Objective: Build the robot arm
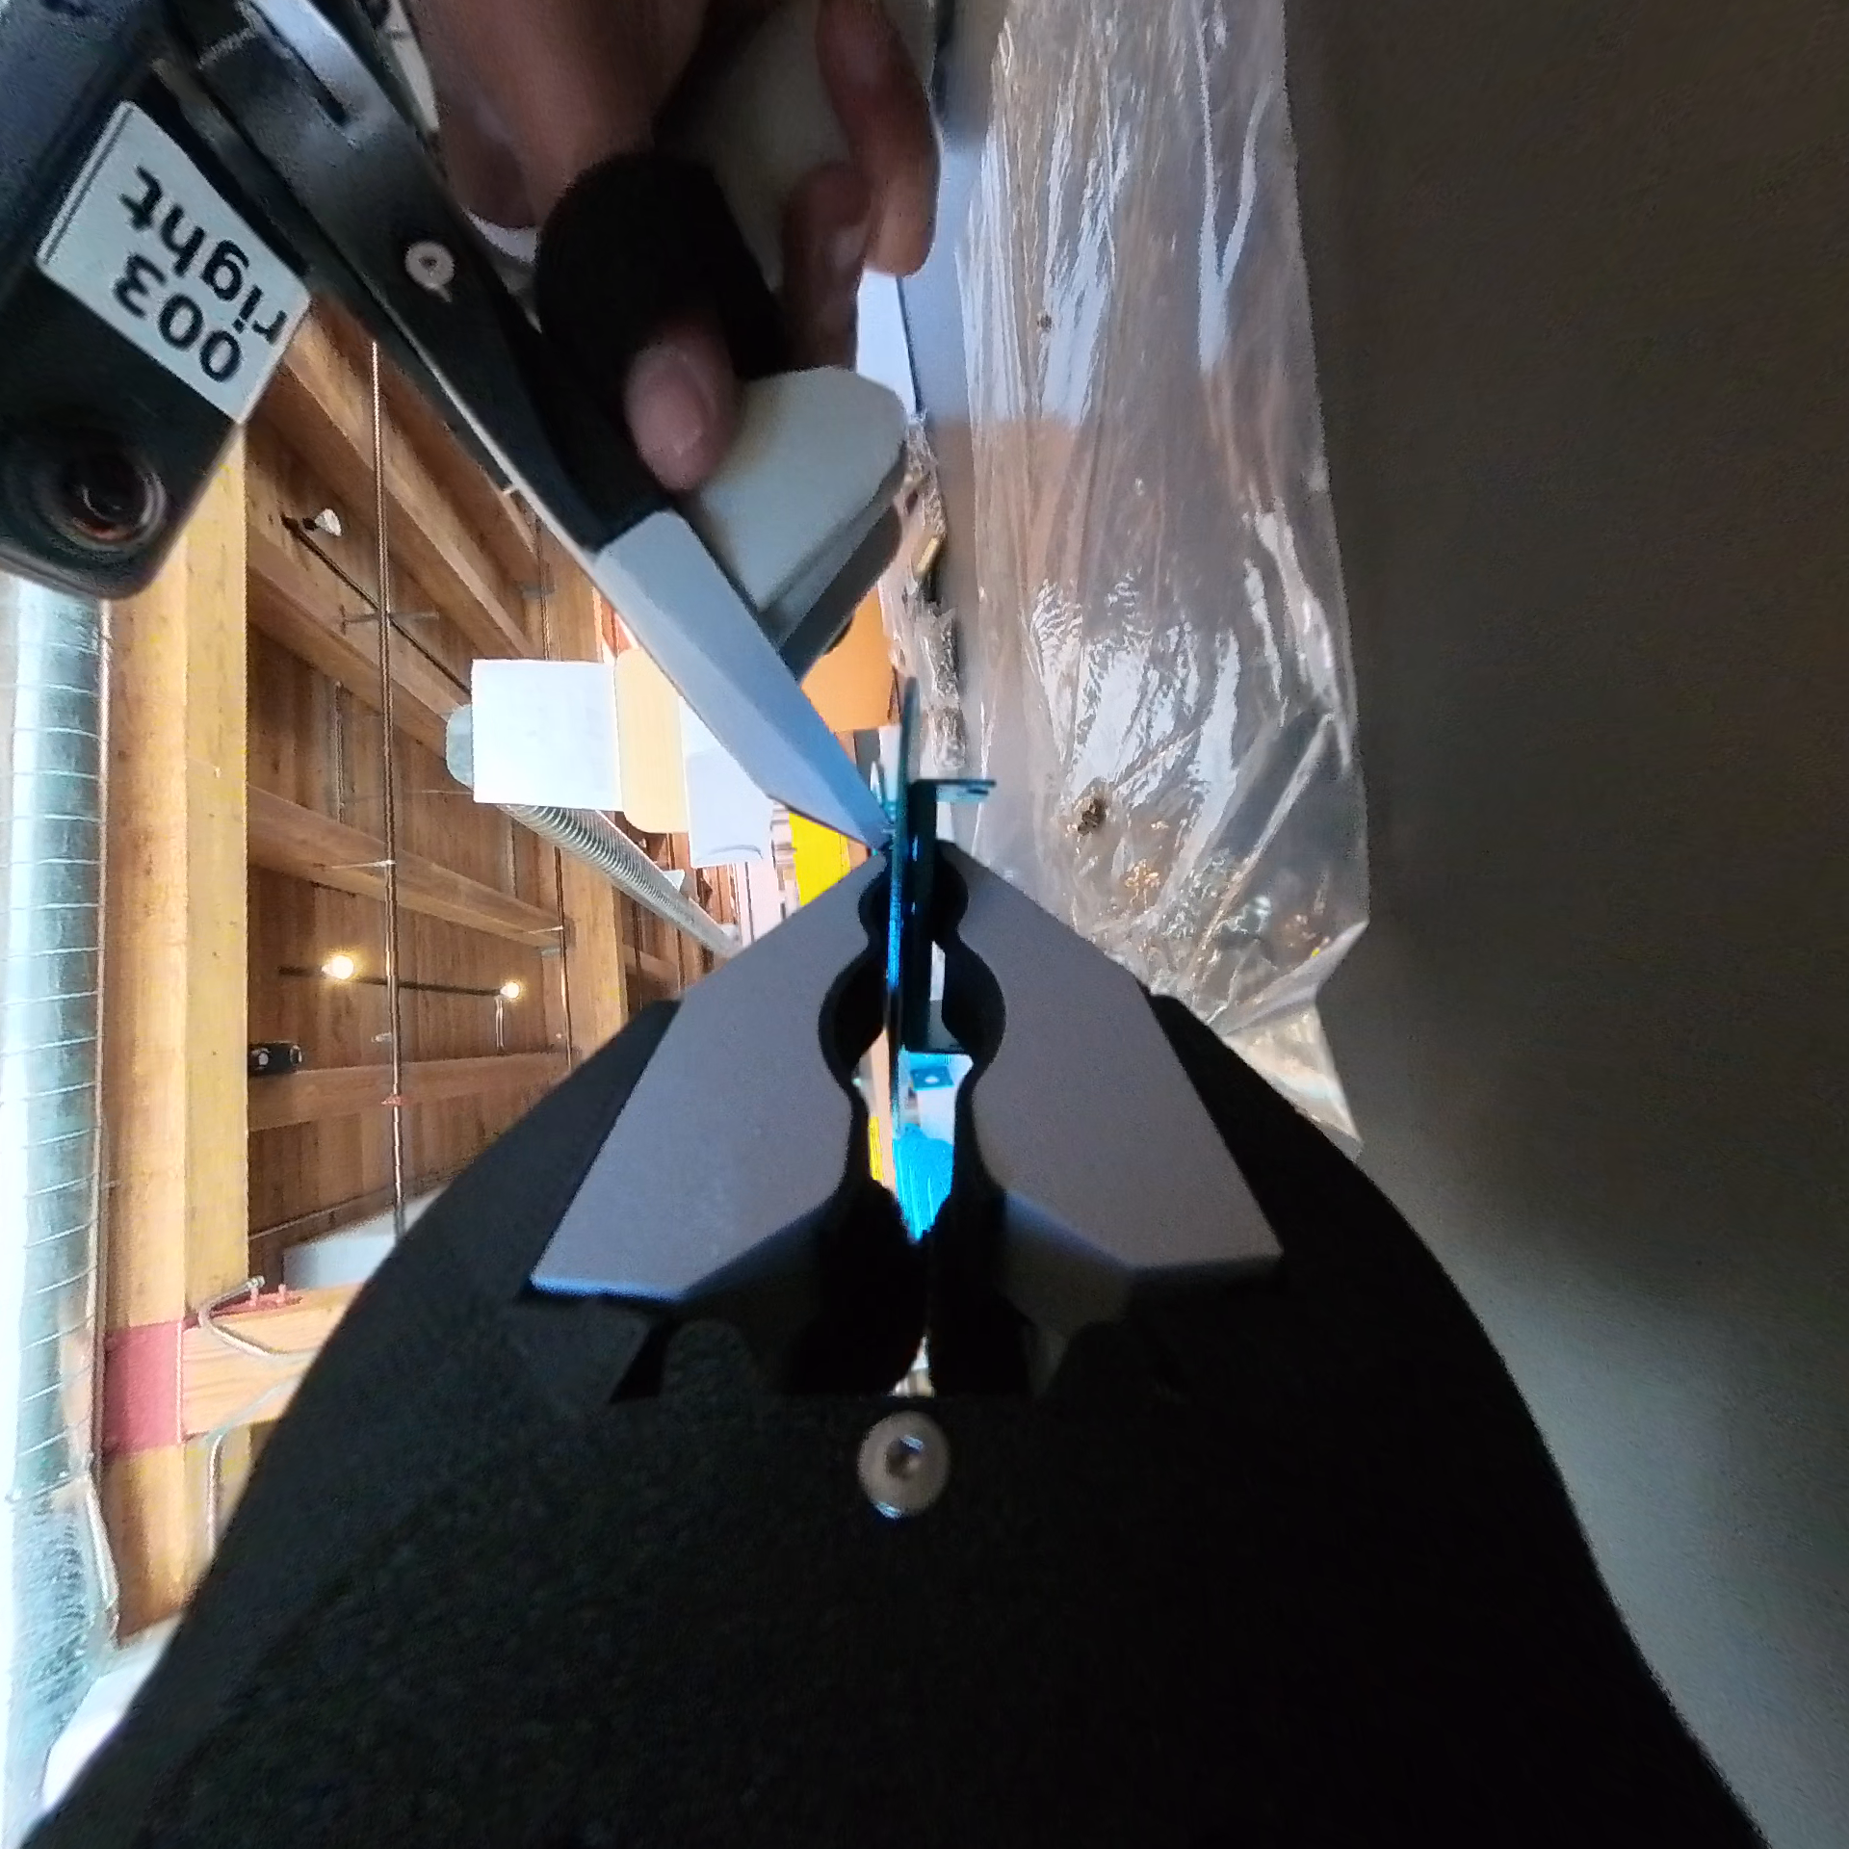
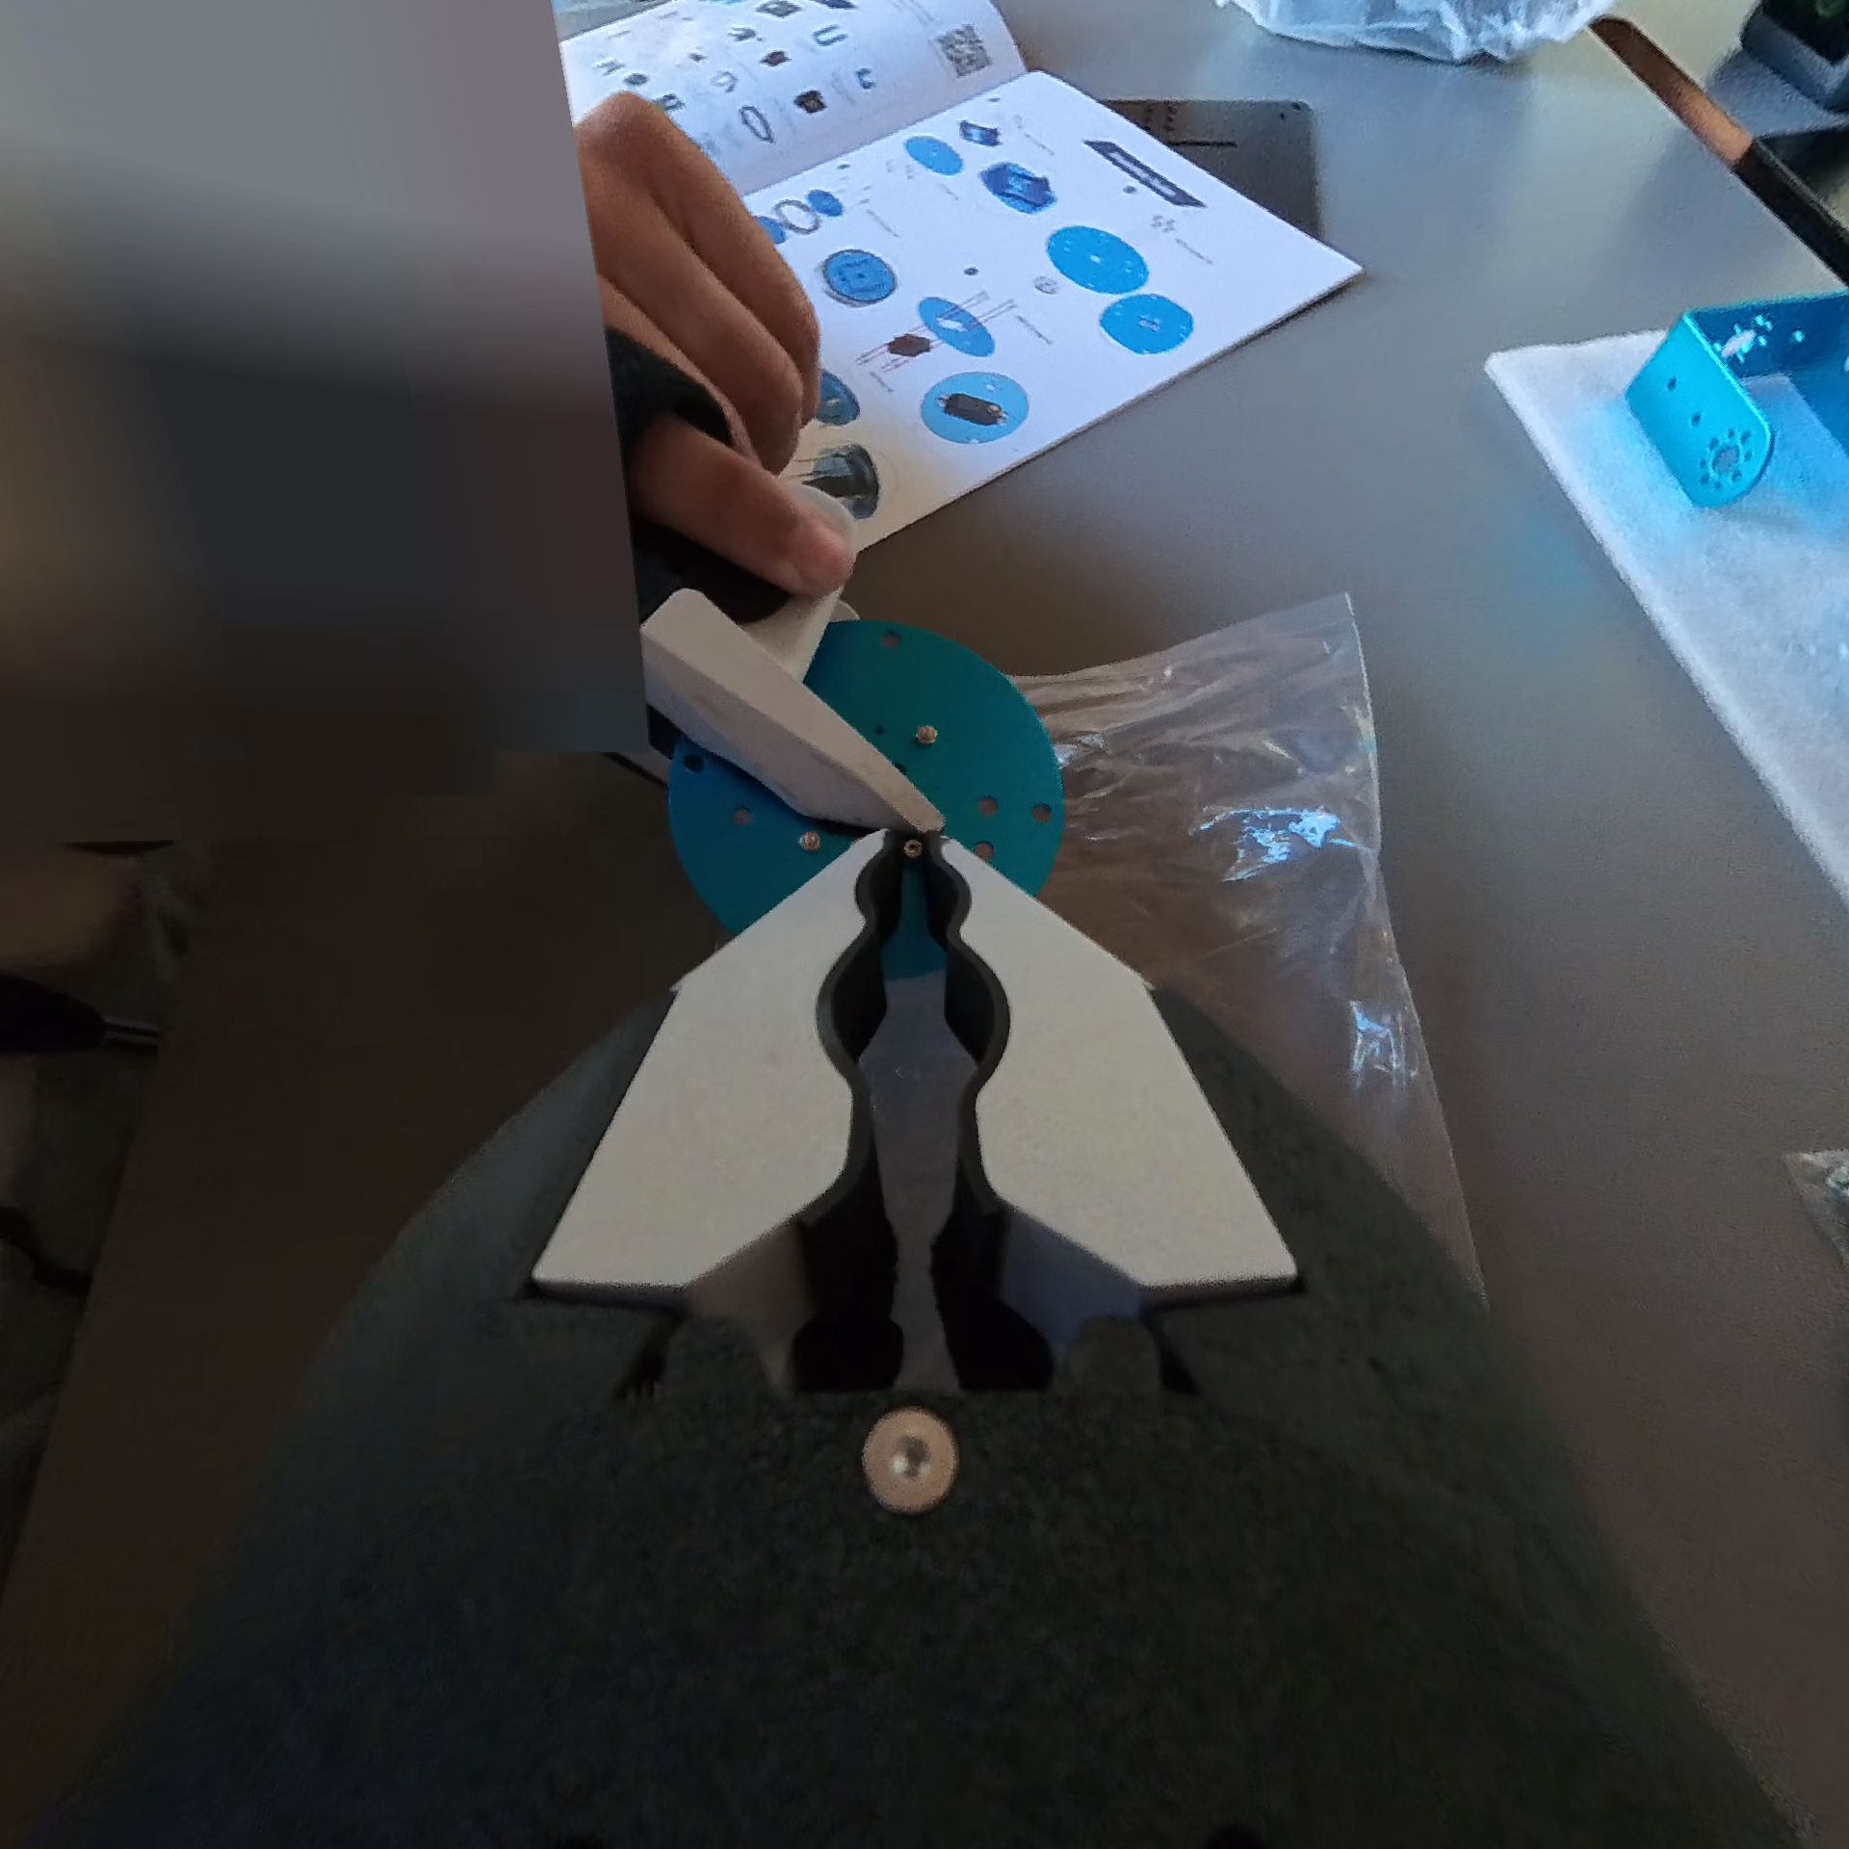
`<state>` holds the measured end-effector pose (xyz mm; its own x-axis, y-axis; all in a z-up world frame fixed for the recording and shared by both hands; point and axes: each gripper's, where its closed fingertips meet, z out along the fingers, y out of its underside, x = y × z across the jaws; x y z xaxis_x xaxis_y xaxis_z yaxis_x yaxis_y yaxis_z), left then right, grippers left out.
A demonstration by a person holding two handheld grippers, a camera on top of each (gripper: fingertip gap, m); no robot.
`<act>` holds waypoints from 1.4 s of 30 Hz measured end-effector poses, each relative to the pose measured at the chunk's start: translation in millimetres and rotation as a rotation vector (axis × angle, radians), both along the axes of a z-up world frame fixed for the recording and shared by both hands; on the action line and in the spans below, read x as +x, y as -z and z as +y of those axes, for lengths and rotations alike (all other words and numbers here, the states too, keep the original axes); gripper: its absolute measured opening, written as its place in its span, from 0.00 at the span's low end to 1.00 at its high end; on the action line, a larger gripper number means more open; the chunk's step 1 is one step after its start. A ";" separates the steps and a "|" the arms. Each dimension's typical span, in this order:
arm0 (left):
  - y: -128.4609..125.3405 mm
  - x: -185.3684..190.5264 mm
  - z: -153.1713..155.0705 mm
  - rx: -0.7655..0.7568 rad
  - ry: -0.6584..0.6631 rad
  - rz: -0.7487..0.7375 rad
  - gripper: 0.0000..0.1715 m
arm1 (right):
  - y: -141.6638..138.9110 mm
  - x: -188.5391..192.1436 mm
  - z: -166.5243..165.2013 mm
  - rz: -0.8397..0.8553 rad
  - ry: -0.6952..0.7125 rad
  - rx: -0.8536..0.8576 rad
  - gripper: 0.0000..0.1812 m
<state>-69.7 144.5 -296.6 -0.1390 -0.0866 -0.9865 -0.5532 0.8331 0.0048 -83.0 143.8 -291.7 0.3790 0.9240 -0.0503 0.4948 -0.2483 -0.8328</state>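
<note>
Up close, the left tool [image 1: 905,860] is nearly closed, its fingers pinching a blue disc [image 1: 903,931] seen edge-on between the tips in its own view. In the right wrist view that same disc [image 2: 936,735] shows its round face, dotted with holes and small brass screws, held above the grey surface [image 2: 1301,520] by the left tool's white finger [image 2: 800,740], which comes in from 10 o'clock. A hand [image 2: 710,370] grips that tool.

Right tool [image 2: 912,848] is narrowed to a thin gap, its tips closed on a small brass screw [image 2: 911,848] at the disc's lower part, at about 6 o'clock on its face. In the left wrist view the right tool [image 1: 875,835] comes down from 11 o'clock and its point meets the disc's edge.

Under the disc lies a clear bag [image 2: 1251,820]. At 12 o'clock an open booklet [image 2: 1051,250] with blue part drawings lies flat. At 2 o'clock a blue bracket [image 2: 1721,410] rests on a white foam sheet [image 2: 1651,540].
</note>
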 end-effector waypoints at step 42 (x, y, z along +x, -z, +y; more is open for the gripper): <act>-0.1 -9.4 7.3 -0.042 -0.021 -0.015 0.01 | 17.2 79.7 0.6 -0.145 -0.021 0.027 0.05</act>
<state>-79.1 151.8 -296.4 -0.1223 -0.1307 -0.9838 -0.5705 0.8204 -0.0381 -3.4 144.5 -308.9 0.3611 0.9321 0.0288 0.6156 -0.2150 -0.7582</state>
